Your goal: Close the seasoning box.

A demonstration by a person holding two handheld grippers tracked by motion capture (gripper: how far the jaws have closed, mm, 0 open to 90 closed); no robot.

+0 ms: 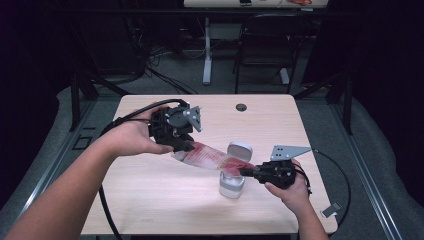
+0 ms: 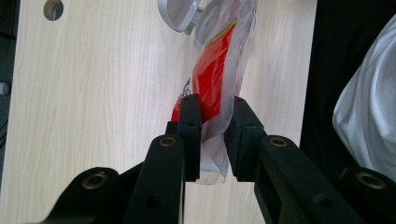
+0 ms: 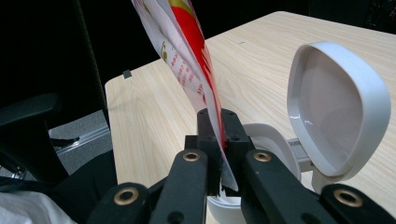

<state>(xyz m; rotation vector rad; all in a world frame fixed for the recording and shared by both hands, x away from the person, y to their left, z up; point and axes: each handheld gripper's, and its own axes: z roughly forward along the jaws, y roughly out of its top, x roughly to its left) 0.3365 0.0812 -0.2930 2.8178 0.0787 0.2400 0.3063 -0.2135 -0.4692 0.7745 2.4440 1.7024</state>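
On a light wood-grain table (image 1: 150,200), the left gripper (image 1: 186,146) and right gripper (image 1: 250,171) each pinch an end of a red-and-clear printed plastic pouch (image 1: 207,157), its print unreadable, stretched over an open-lidded white bin (image 1: 232,182).

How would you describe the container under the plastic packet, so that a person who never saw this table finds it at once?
Start at the light wooden table and go to its right half, near the person's right gripper. There stands a small white plastic container with its hinged oval lid flipped open. It is the one upright white thing on the table, directly below the red and clear plastic packet held by both grippers.
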